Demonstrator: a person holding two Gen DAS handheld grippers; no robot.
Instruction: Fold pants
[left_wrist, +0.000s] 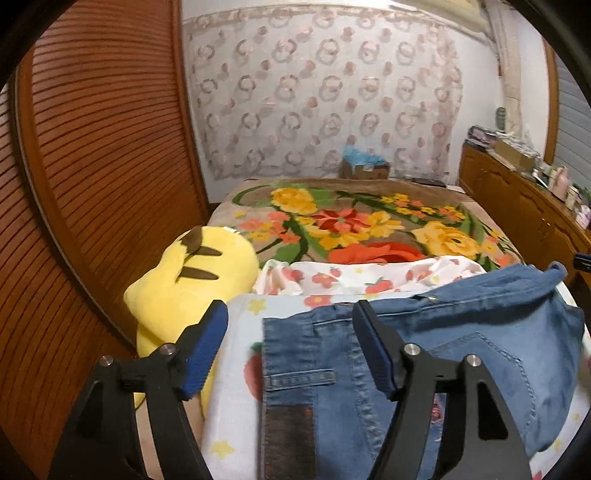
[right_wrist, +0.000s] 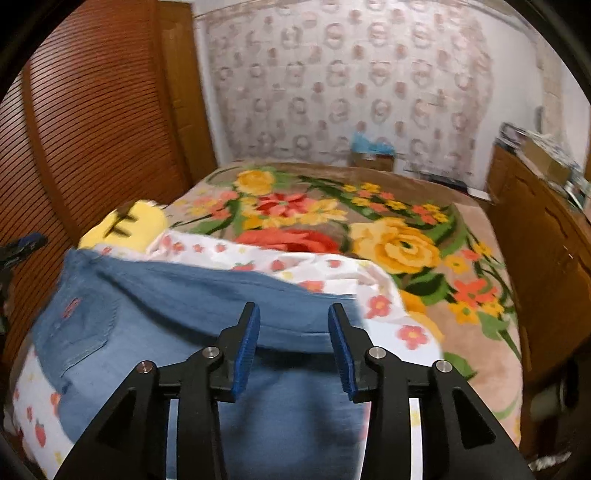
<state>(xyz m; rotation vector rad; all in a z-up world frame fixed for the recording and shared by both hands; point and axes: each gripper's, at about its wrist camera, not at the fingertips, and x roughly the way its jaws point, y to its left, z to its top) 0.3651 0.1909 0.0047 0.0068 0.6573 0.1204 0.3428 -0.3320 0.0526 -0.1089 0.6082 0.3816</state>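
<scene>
Blue denim pants (left_wrist: 461, 332) lie on a white strawberry-print sheet (left_wrist: 236, 398) at the near end of the bed. In the left wrist view the waistband with belt loop and brown patch is near me. My left gripper (left_wrist: 290, 325) is open, its jaws wide apart over the waistband's left edge. In the right wrist view the pants (right_wrist: 184, 295) are bunched, a back pocket at left. My right gripper (right_wrist: 293, 325) is open above the denim, holding nothing.
A yellow plush toy (left_wrist: 184, 280) lies at the bed's left side by a slatted wooden wardrobe (left_wrist: 92, 166). A floral blanket (right_wrist: 369, 229) covers the far bed. A wooden dresser (right_wrist: 535, 236) with clutter stands at right. A cardboard box (left_wrist: 364, 168) sits beyond the bed.
</scene>
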